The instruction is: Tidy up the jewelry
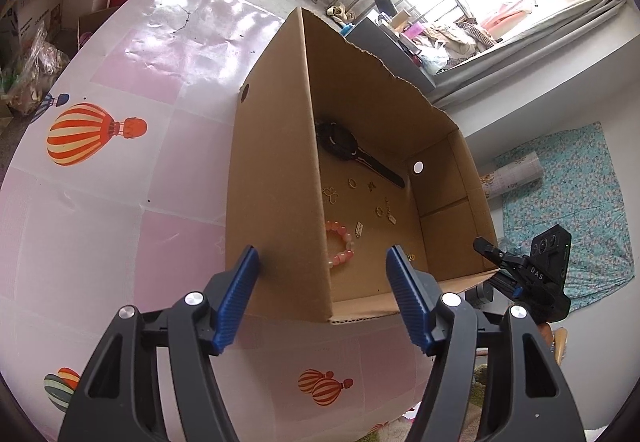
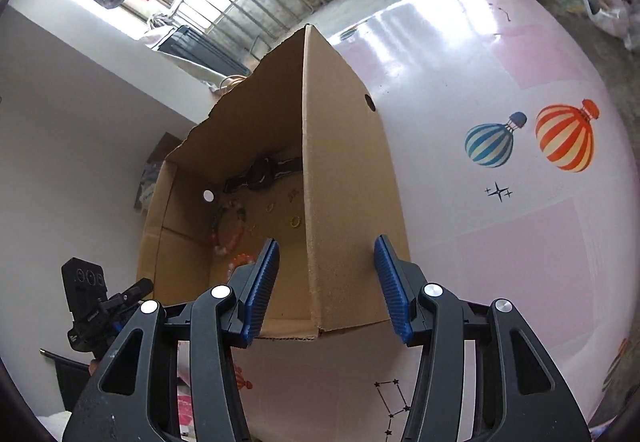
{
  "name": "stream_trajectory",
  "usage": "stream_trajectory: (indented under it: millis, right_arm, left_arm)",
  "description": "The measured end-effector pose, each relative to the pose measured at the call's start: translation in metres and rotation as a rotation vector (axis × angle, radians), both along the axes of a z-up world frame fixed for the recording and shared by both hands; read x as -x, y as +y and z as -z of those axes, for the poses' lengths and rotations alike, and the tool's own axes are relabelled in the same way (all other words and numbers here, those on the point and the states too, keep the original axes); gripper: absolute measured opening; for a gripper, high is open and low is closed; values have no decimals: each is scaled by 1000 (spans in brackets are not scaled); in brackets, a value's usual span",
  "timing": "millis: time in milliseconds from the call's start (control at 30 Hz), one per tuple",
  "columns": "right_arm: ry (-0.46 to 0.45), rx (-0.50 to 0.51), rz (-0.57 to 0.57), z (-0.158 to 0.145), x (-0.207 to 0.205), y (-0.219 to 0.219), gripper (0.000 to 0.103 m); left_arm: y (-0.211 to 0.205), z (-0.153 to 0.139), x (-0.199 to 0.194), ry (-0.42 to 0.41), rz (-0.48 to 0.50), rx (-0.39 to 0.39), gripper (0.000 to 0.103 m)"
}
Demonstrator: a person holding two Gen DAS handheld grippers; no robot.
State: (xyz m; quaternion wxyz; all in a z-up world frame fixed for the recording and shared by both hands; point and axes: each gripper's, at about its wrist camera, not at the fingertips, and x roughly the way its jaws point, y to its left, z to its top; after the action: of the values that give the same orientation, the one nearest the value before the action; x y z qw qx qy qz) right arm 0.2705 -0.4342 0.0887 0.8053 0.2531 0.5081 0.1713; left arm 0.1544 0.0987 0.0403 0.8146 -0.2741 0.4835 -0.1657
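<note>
Claws number two, one in each hand, and both stand released with nothing between their blue pads. The left claw point(image 1: 322, 296) straddles one near corner of a single cardboard box point(image 1: 276, 170), one pad outside the wall and one over the inside, neither pressing on the card. The right claw point(image 2: 326, 288) straddles the opposite near corner of that box point(image 2: 348, 202) in the same way, pads clear of the card.

Inside, on the box floor, lie one black wristwatch point(image 1: 352, 152) at the far side, one pink bead bracelet point(image 1: 340, 244) near the left claw's corner, one multicoloured bead bracelet point(image 2: 226, 226), and about eight small gold pieces point(image 1: 352, 184) scattered between them; their exact count is hard to tell.

The box's far rim is torn and ragged. It stands at the edge of a table covered by a pink sheet printed with balloons point(image 1: 120, 170), which lies open and wide on the other side of the box.
</note>
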Motion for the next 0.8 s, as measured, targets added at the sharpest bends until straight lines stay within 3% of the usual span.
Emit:
stream_trajectory:
  millis: [167,333,800]
  right_arm:
    - [-3,-19,-8,-3,11,-1,48]
    - [1,-10,1,1,31,8,48]
    - [9,50,33,-4,65,10,48]
  left_arm:
    - [-5,-2,-1,-31,3,-92,65]
    - [-2,-4,-3,-26,5,-128,65]
    - [-2,0,53,-49,45,-105,66]
